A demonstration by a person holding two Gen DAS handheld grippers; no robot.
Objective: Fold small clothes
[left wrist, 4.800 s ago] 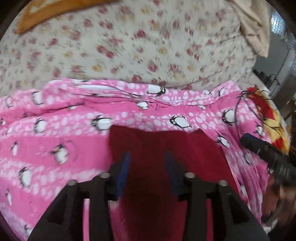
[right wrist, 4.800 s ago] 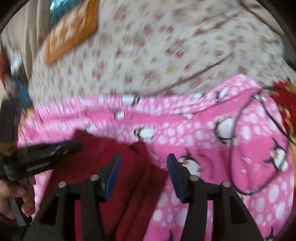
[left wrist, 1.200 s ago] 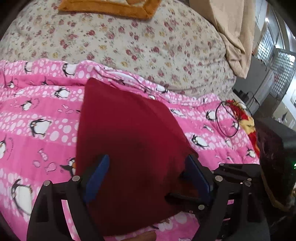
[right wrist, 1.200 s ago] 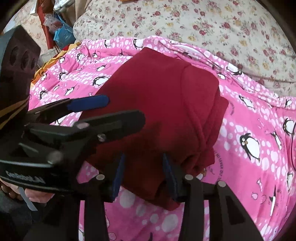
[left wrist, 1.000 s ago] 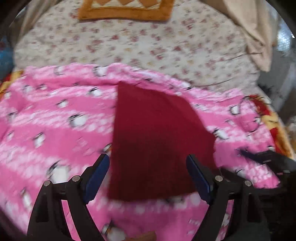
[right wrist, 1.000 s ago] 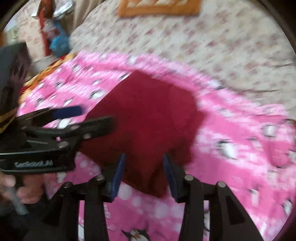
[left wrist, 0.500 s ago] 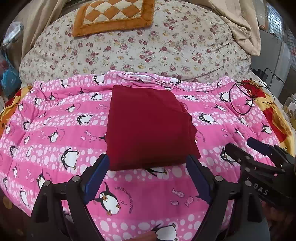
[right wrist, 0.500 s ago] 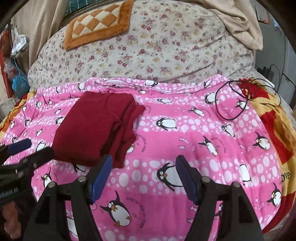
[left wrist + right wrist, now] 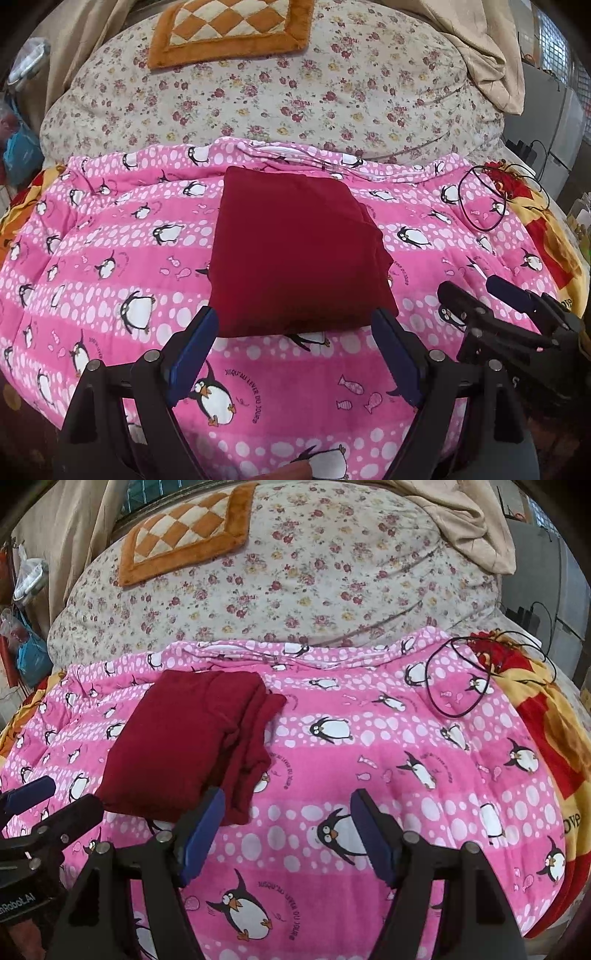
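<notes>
The dark red garment (image 9: 295, 251) lies folded into a neat, thick block near the top middle of the pink penguin blanket (image 9: 110, 236). In my view it sits there because the pink blanket gives a flat, soft spot for folding. The red cloth looks plain and a bit fuzzy, like a soft knit. Its left edge is smooth and straight. Its right edge, seen from the right wrist view (image 9: 255, 734), shows several bumpy layers stacked on each other, so the fold looks done or close to done.

The left gripper (image 9: 295, 354) hangs just in front of the near edge of the garment. Its blue pads stand wide apart and hold nothing. The right gripper (image 9: 284, 830) is over bare blanket, just beside the garment's near right corner. Its jaws are spread wide too, and nothing is between them.

The blanket is puffy and quilted, with white dots and penguins. Behind it sits a big round flowery quilt (image 9: 295, 92) with an orange checkered cushion (image 9: 229, 29) on top. A thin black cable (image 9: 484, 206) loops on the blanket's right side, well apart from the garment.
</notes>
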